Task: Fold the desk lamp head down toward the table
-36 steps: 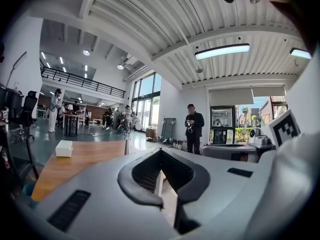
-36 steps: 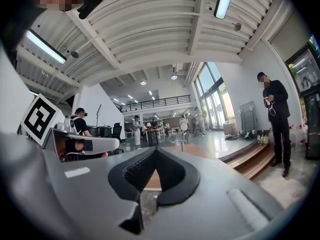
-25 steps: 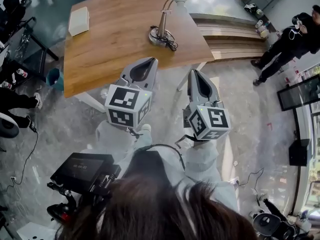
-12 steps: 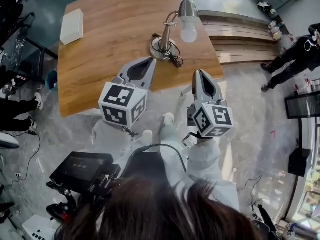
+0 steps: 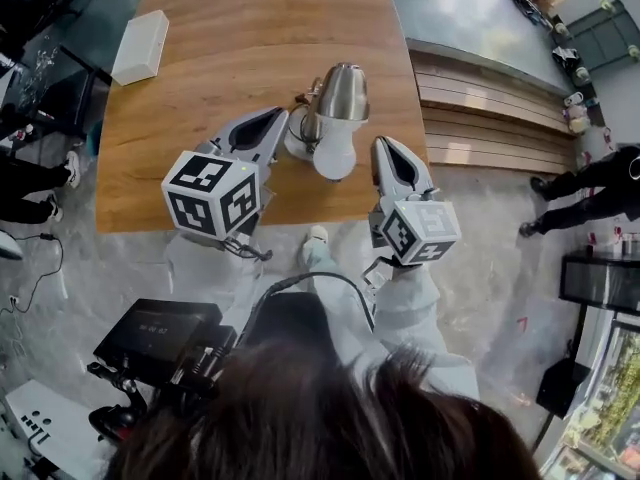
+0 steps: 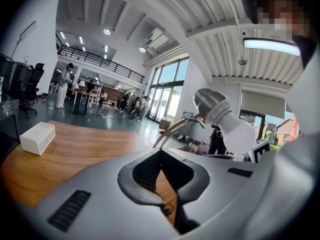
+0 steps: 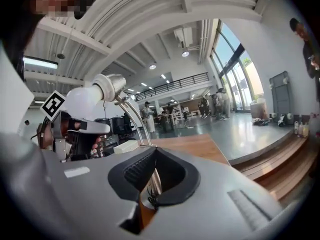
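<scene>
The lamp point(image 5: 330, 118) stands near the counter's point(image 5: 220, 58) front edge, head raised, bulb tipped toward the person. The left claw point(image 5: 272, 120) sits at its nine o'clock and the right claw point(image 5: 386, 150) at four. Both are pinched shut and empty, probably flanking it to steady and push.

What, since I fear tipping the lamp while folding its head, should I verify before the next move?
1. Left gripper free: ok, jaws shut, nothing between them.
2. Right gripper free: ok, shut and empty.
3. Silver metal desk lamp upright on the wooden table: ok.
4. Contact with the lamp: not ok, neither gripper touches it.
5. Black cord at the lamp's base clear of snagging: cannot tell.
6. White rectangular box out of the way: ok, at the far corner.
</scene>
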### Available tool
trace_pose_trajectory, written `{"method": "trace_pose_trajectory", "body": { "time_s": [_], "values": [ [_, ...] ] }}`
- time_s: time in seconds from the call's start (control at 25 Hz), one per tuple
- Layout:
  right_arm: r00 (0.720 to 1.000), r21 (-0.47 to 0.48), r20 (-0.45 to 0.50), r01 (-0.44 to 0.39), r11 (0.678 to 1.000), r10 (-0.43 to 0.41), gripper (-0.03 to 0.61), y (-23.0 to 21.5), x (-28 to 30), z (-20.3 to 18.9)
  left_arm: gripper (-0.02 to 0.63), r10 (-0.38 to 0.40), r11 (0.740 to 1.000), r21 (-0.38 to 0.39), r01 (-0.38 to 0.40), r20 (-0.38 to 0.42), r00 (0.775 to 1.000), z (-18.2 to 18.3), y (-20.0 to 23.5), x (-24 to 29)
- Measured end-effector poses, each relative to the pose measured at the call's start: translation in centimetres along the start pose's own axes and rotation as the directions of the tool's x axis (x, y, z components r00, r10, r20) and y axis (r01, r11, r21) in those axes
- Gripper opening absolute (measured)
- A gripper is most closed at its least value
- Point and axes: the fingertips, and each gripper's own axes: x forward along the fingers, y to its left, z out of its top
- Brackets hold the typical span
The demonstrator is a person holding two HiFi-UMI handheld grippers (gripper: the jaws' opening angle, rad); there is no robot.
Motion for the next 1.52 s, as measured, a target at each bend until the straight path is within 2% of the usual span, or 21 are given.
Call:
{"method": "trace_pose_trajectory", "body": {
  "time_s": [0.12, 0.24, 0.44, 0.56, 0.68, 0.8, 0.88, 0.92, 0.96, 1.04, 1.08, 1.12, 1.16, 1.2, 1.28, 1.4, 1.52],
  "values": [
    [0.993, -0.008, -0.065, -0.102, 0.995, 0.101, 0.003, -1.4, 2.2, -0.8, 0.003, -0.021, 0.997, -0.081, 0.022, 0.009, 1.000, 0.3, 0.1, 1.5],
    [0.964, -0.018, -0.142, -0.228, 0.974, 0.223, 0.012, -0.6, 5.1, -3.1, 0.003, -0.033, 0.985, -0.167, 0.038, 0.037, 0.999, 0.1, 1.1, 1.7],
    [0.936, -0.056, -0.177, -0.318, 0.946, 0.304, 0.020, 0.4, 9.6, -5.5, 0.005, -0.111, 0.969, -0.218, 0.114, 0.029, 0.993, -0.3, 3.8, 2.6],
    [0.920, -0.059, -0.189, -0.359, 0.932, 0.343, 0.029, 0.8, 10.1, -5.9, 0.006, -0.177, 0.938, -0.293, 0.183, 0.047, 0.983, 0.3, 3.3, 2.4],
    [0.908, -0.080, -0.198, -0.390, 0.917, 0.369, 0.037, 0.8, 10.6, -6.3, 0.073, -0.255, 0.909, -0.327, 0.257, 0.052, 0.966, 0.6, 2.3, 2.7],
    [0.888, -0.098, -0.201, -0.438, 0.894, 0.413, 0.064, 1.1, 10.8, -6.6, 0.147, -0.328, 0.858, -0.399, 0.325, 0.063, 0.943, 0.6, 1.3, 3.2],
    [0.872, -0.112, -0.198, -0.475, 0.873, 0.449, 0.086, 1.5, 10.9, -6.6, 0.164, -0.341, 0.821, -0.463, 0.332, 0.067, 0.938, 0.4, 1.3, 3.7],
    [0.863, -0.121, -0.199, -0.491, 0.863, 0.464, 0.096, 1.6, 10.9, -6.6, 0.175, -0.353, 0.787, -0.517, 0.338, 0.072, 0.933, 0.3, 1.4, 4.0],
    [0.855, -0.127, -0.202, -0.506, 0.853, 0.477, 0.106, 1.7, 11.0, -6.6, 0.184, -0.370, 0.730, -0.587, 0.349, 0.089, 0.925, 0.2, 1.4, 4.3],
    [0.840, -0.130, -0.214, -0.530, 0.838, 0.498, 0.129, 1.7, 11.3, -6.8, 0.207, -0.420, 0.564, -0.729, 0.388, 0.151, 0.895, 0.6, 0.9, 4.8],
    [0.833, -0.127, -0.219, -0.541, 0.832, 0.508, 0.135, 1.6, 11.4, -7.0, 0.219, -0.449, 0.481, -0.776, 0.409, 0.183, 0.875, 1.0, 0.5, 5.1],
    [0.826, -0.124, -0.224, -0.551, 0.825, 0.518, 0.142, 1.6, 11.6, -7.1, 0.233, -0.474, 0.409, -0.808, 0.425, 0.209, 0.855, 1.4, 0.1, 5.3],
    [0.818, -0.121, -0.228, -0.562, 0.818, 0.528, 0.149, 1.6, 11.7, -7.1, 0.244, -0.496, 0.351, -0.830, 0.434, 0.228, 0.838, 1.7, -0.1, 5.6],
    [0.810, -0.119, -0.233, -0.573, 0.811, 0.538, 0.153, 1.7, 11.7, -7.2, 0.248, -0.515, 0.305, -0.846, 0.437, 0.239, 0.823, 1.9, -0.3, 5.8],
    [0.793, -0.115, -0.243, -0.595, 0.796, 0.558, 0.161, 2.2, 11.7, -7.5, 0.264, -0.545, 0.242, -0.871, 0.428, 0.243, 0.803, 1.7, -0.5, 6.0],
    [0.773, -0.115, -0.259, -0.620, 0.776, 0.579, 0.163, 3.0, 11.6, -8.1, 0.268, -0.571, 0.181, -0.897, 0.403, 0.237, 0.786, 0.9, -0.7, 6.0],
    [0.767, -0.115, -0.266, -0.627, 0.770, 0.585, 0.161, 3.3, 11.7, -8.6, 0.268, -0.579, 0.109, -0.915, 0.388, 0.259, 0.773, 0.6, -0.9, 6.3]
  ]
}}
